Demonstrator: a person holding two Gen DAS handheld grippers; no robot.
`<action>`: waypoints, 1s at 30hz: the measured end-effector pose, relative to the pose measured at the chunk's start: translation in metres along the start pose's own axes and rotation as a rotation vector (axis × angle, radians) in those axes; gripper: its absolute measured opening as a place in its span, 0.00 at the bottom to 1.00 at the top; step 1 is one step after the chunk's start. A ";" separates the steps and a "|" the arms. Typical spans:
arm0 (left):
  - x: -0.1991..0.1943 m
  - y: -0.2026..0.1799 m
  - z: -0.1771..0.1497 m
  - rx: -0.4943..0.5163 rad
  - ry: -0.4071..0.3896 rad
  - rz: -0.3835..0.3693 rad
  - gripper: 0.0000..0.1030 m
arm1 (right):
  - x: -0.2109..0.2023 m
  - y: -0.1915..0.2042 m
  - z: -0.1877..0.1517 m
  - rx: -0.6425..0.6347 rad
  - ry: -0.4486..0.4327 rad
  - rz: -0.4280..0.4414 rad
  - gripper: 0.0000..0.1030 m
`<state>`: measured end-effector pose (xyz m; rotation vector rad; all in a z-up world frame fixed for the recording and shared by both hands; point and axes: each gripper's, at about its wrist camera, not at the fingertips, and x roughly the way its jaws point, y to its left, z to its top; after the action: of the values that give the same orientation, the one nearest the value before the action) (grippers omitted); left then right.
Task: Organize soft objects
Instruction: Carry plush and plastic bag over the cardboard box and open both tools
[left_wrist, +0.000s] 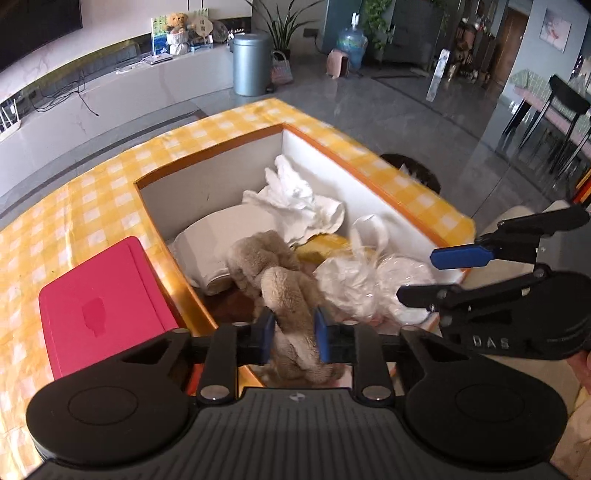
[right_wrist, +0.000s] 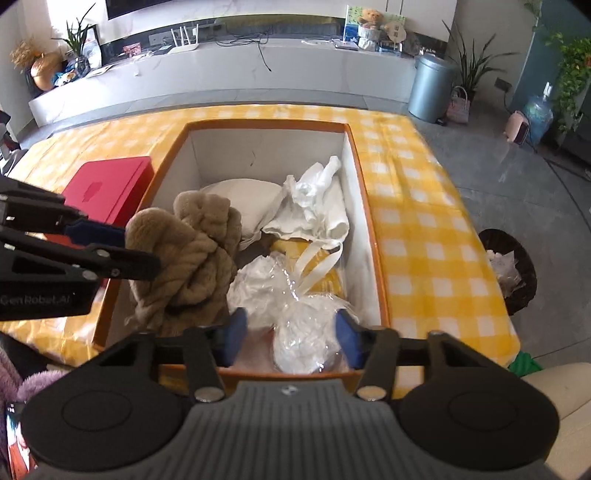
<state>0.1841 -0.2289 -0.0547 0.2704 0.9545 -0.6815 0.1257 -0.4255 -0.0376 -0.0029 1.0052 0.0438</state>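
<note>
Because the pink box (right_wrist: 107, 186) sits just beside the big open box's (right_wrist: 373, 236) left wall on the yellow checked tablecloth (right_wrist: 424, 206), a swing that way could knock it. The left gripper (left_wrist: 293, 334) is clenched on the brown plush toy (left_wrist: 280, 284), which hangs over the near-left corner of the open box; a thin pinch of fur may slip. Further right, the right gripper (right_wrist: 293, 338) stands released, its jaws astride a clear-wrapped white bundle (right_wrist: 306, 339) without pressing it. I judge the slick wrap could tear or slide when squeezed, or snag the white cloth (right_wrist: 314, 206) behind it.
</note>
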 end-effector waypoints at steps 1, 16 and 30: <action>0.004 0.000 0.000 0.000 0.004 -0.003 0.19 | 0.005 0.000 0.001 0.004 0.007 0.003 0.38; 0.046 -0.001 -0.004 -0.036 0.038 -0.054 0.14 | 0.043 0.009 0.005 -0.014 0.066 -0.006 0.24; -0.045 -0.012 -0.006 0.005 -0.145 0.003 0.30 | -0.016 0.019 0.011 -0.013 -0.030 -0.037 0.40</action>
<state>0.1552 -0.2162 -0.0204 0.2236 0.8140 -0.6912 0.1256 -0.4064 -0.0179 -0.0326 0.9747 0.0169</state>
